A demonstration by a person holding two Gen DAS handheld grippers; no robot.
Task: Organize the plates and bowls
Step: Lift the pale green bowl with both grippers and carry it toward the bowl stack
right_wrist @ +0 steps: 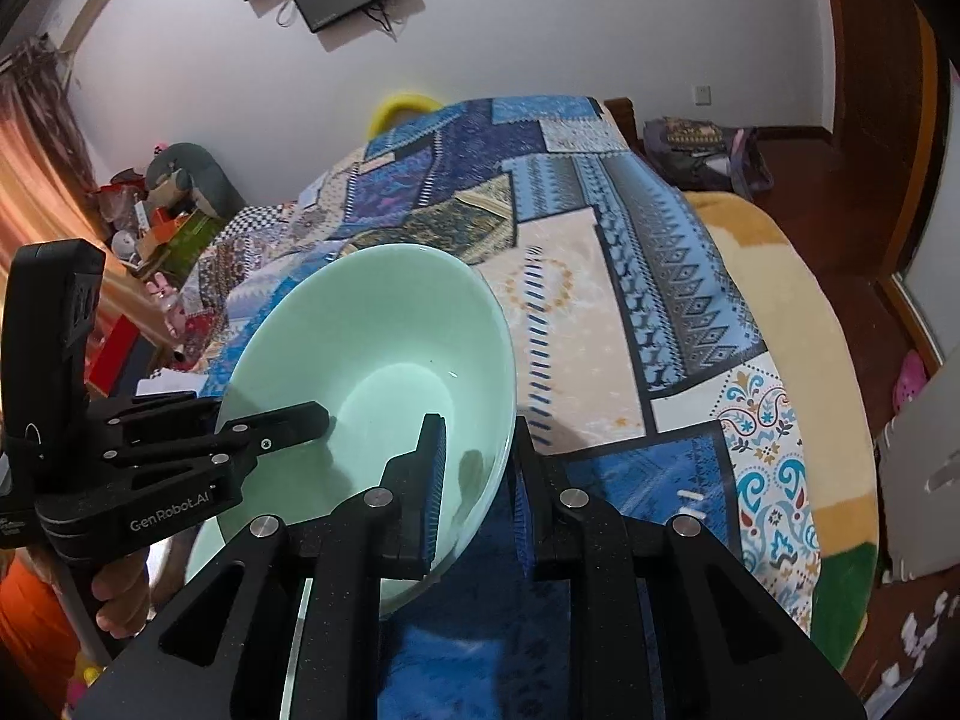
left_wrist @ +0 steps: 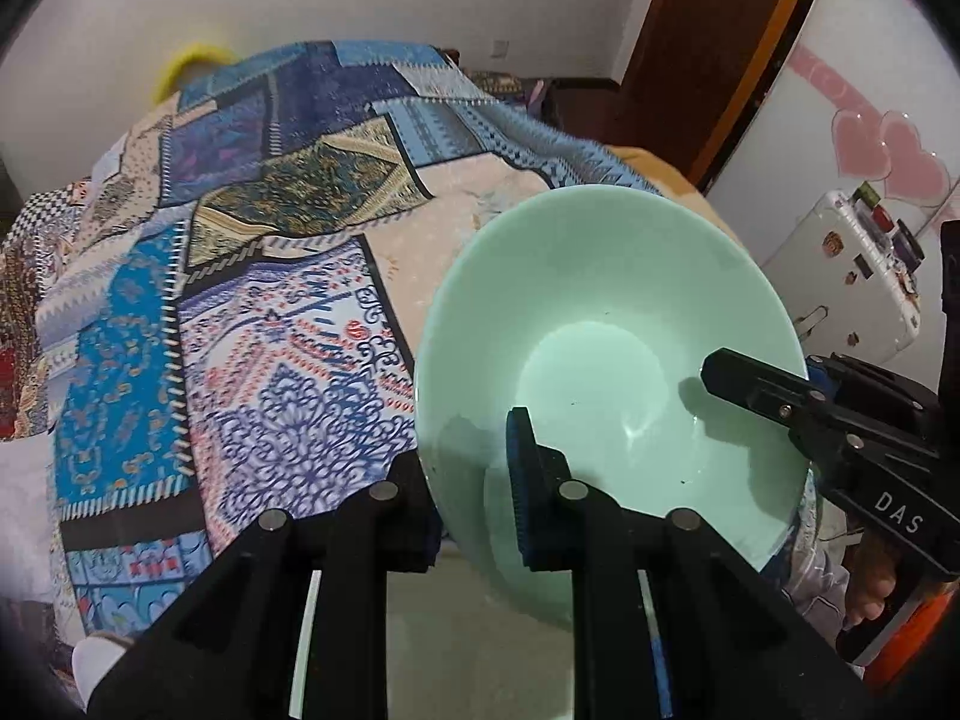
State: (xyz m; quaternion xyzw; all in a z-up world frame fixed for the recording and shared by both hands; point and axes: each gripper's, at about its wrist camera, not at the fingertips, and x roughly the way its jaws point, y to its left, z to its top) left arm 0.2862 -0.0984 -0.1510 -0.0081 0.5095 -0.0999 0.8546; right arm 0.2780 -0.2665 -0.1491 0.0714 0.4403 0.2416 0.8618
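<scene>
- Mint-green bowl [left_wrist: 606, 372] held up over the patchwork bedspread [left_wrist: 240, 300], gripped from two opposite sides.
- Left gripper [left_wrist: 474, 480]: fingers pinch the bowl's rim, one blue pad [left_wrist: 519, 480] inside the bowl, the other finger outside the wall.
- Right gripper [right_wrist: 477, 480]: likewise clamped on the rim [right_wrist: 510, 420], inner pad against the inside wall, outer finger behind it.
- Each gripper's tip reaches into the bowl opposite the other.
- A hand [right_wrist: 123, 594] shows under the left gripper's handle.
</scene>
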